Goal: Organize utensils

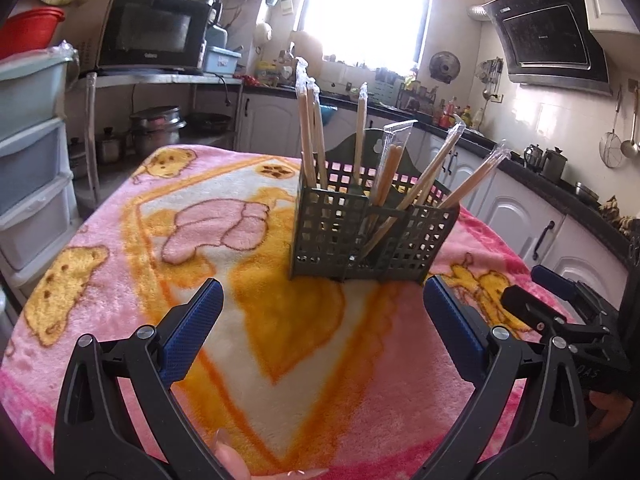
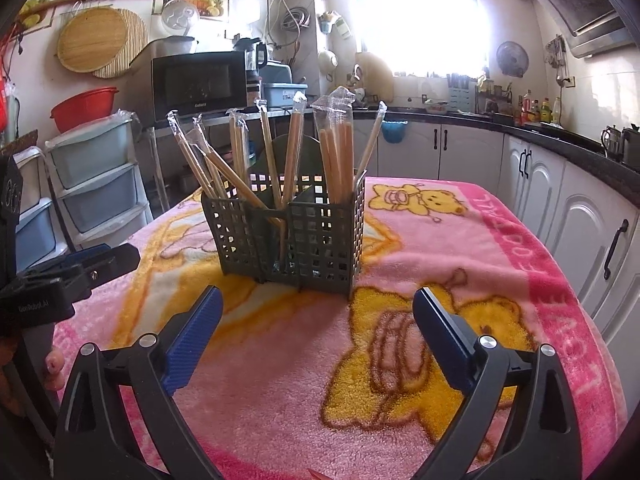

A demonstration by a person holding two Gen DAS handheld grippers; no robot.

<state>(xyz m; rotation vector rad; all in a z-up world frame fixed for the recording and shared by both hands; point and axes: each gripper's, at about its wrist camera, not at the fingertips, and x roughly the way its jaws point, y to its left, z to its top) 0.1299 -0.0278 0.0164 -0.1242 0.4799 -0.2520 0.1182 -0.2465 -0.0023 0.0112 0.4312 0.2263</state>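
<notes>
Left wrist view places the utensil basket straight ahead of the left gripper, standing upright on the pink blanket a short way beyond the fingertips. The basket is a dark lattice holder split by partitions, and the wrapped chopsticks stand or lean in its compartments, sleeve tops fanned outward above the rim. Right wrist view shows the same basket ahead and slightly left of the right gripper, with no loose utensil lying on the blanket within either view. Both grippers are empty: the jaws of each stand wide apart, nothing between the blue pads, and neither touches the basket. Judged from this layout, the sorting step appears complete or nearly so, since every visible pair is already in a compartment; whether any utensil remains outside the field of view cannot be told. A further move, if required, calls for a fresh approach to a single wrapped pair, gripping low on the sleeve where it is stiff. Crossed and leaning chopsticks crowd the basket mouth and could snag a descending finger or tip the light basket. Each gripper appears at the edge of the other's view, near enough to require clearance. Beyond the table, well apart, stand a microwave, stacked plastic drawers and white cabinets.
</notes>
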